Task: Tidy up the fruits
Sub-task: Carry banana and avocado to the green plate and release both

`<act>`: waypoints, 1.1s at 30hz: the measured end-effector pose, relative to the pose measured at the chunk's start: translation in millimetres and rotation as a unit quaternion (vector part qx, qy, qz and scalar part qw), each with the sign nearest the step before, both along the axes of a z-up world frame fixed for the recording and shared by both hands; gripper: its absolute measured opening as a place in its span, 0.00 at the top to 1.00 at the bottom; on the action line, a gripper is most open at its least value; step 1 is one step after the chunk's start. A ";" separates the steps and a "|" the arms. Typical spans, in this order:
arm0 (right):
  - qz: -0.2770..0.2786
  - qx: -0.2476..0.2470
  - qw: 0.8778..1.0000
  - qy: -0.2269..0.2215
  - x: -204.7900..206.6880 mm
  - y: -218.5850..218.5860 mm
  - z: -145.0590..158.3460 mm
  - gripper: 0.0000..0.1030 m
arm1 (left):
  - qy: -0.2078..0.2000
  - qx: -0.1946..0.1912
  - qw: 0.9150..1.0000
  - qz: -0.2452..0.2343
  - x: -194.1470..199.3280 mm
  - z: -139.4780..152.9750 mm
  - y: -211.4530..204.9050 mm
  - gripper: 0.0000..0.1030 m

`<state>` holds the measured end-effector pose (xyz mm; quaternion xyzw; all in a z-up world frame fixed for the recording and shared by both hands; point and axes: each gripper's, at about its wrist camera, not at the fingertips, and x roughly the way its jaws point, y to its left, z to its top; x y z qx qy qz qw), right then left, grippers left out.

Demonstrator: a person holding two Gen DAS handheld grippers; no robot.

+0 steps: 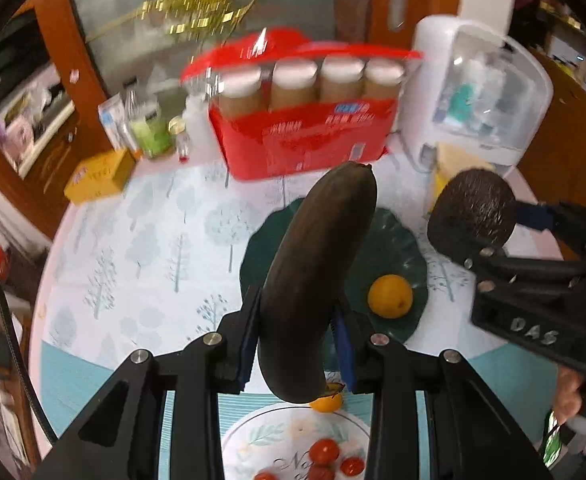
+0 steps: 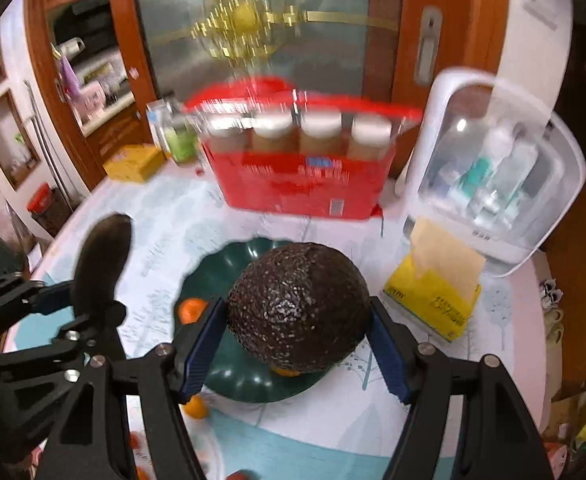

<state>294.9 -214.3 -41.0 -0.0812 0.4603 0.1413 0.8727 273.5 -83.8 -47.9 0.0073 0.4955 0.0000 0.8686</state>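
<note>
Blackened banana (image 1: 317, 276) pinched in left claw (image 1: 299, 344), avocado (image 2: 299, 306) pinched in right claw (image 2: 297, 340)

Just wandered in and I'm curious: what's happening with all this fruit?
A person is sorting fruit with two hand-held grippers. The left gripper holds a dark banana in the air, and the right gripper holds an avocado. Both hang over a green plate with an orange on it.
</note>
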 end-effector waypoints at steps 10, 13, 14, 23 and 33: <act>0.004 -0.033 0.996 0.078 36.8 2.6 -102.0 0.32 | 0.083 -0.013 0.996 0.032 26.4 -88.9 -7.8 0.69; 0.005 -0.024 0.997 0.077 42.8 4.6 -113.6 0.32 | 0.085 -0.006 0.996 0.034 32.7 -95.2 -8.8 0.69; 0.006 -0.024 0.997 0.073 45.1 6.4 -114.5 0.32 | 0.085 -0.005 0.996 0.033 34.8 -96.2 -9.7 0.69; 0.035 -0.021 0.998 0.050 54.8 27.4 -121.1 0.49 | 0.085 0.013 0.996 0.025 50.8 -108.9 -19.6 0.68; 0.031 -0.035 0.999 0.020 38.9 5.0 -111.3 0.49 | 0.051 0.000 0.998 0.025 48.7 -102.8 -27.4 0.47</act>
